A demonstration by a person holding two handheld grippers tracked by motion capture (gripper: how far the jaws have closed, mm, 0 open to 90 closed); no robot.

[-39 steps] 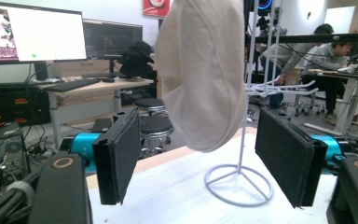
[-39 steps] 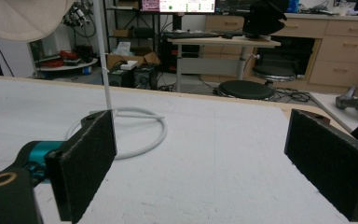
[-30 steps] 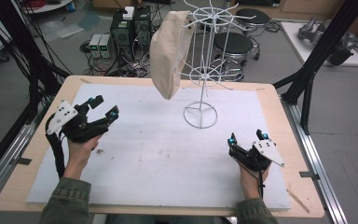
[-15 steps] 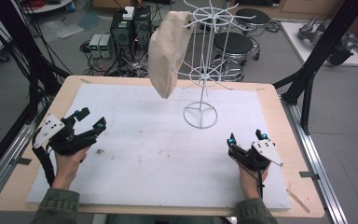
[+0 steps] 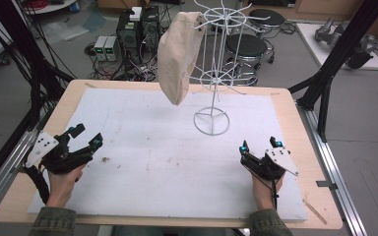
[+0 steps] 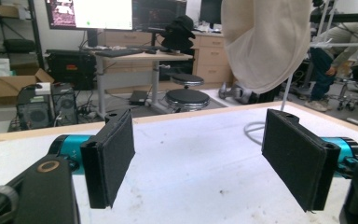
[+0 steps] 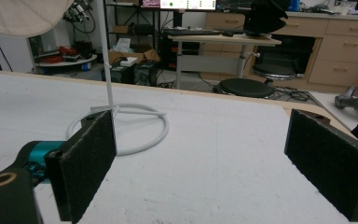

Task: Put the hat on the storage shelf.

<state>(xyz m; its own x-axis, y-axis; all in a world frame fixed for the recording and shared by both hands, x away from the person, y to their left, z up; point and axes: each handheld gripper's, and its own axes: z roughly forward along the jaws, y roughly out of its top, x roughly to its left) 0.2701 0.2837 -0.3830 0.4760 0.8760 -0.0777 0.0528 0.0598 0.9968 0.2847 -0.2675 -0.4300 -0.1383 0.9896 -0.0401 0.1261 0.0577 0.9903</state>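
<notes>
- The table (image 5: 295,105) is edged in pale wood and covered by a white mat (image 5: 142,147) marked with small brown stains.
- A grey floor (image 5: 364,123) is seen around it, crossed by black frame struts (image 5: 344,49).
- Computer towers (image 5: 140,27) and tangled cables (image 5: 123,69) are set on the floor behind the table.
- Round black stools (image 5: 246,46) are placed nearby.
- A desk (image 6: 140,56) with lit monitors (image 6: 91,11) is seen farther back, beside wooden drawer cabinets (image 7: 345,46).
- Cardboard boxes (image 6: 9,86) are stacked at one side.
</notes>
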